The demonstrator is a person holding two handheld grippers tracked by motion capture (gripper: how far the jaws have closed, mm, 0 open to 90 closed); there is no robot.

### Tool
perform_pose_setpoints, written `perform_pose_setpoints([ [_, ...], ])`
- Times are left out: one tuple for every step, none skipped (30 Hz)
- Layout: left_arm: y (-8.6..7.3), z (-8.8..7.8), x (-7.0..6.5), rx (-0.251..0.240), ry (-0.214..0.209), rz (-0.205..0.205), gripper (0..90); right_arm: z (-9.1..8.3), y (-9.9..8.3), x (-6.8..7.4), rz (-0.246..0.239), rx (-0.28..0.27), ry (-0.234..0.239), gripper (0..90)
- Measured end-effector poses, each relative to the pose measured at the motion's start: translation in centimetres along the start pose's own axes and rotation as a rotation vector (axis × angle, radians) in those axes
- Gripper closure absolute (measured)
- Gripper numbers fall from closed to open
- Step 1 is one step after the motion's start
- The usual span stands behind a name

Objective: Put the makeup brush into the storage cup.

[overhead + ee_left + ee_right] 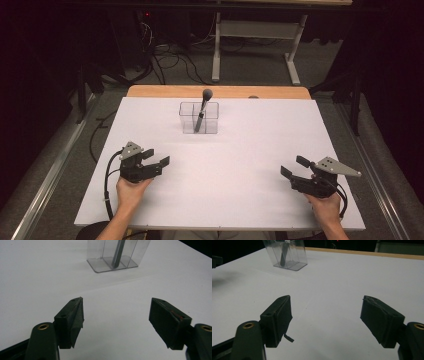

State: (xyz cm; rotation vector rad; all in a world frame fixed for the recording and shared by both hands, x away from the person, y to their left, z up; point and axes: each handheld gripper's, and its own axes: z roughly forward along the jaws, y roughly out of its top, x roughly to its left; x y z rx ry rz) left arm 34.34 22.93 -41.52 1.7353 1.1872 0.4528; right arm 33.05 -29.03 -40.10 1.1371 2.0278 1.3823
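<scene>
Spoon (203, 107) stands in a clear plastic holder (199, 118), its round dark bowl up and its grey handle leaning down into what looks like the middle compartment. The holder sits near the far edge of the white table (235, 165), about midway between the left and right edges. Both tools rest well apart from it, close to the near edge: the left gripper (157, 158) by the near left corner, the right gripper (294, 167) by the near right corner, each in a hand. Both have their jaws spread wide with nothing between them, seen clearly in each gripper's own view, where bare table lies between the pads. Judging by this, either the spoon is already put away, or work on it has not begun; nothing else lies on the table to be handled.
</scene>
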Motion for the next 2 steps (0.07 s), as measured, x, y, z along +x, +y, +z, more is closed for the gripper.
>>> perform_pose_setpoints([
  [-0.01,0.02,0.01,0.001,0.001,0.0,28.3,-0.01,0.0,0.02,-0.001,0.0,0.001,26.6],
  [-0.01,0.02,0.05,0.005,0.002,-0.001,28.3,-0.01,0.01,0.03,-0.003,-0.002,0.001,26.7],
])
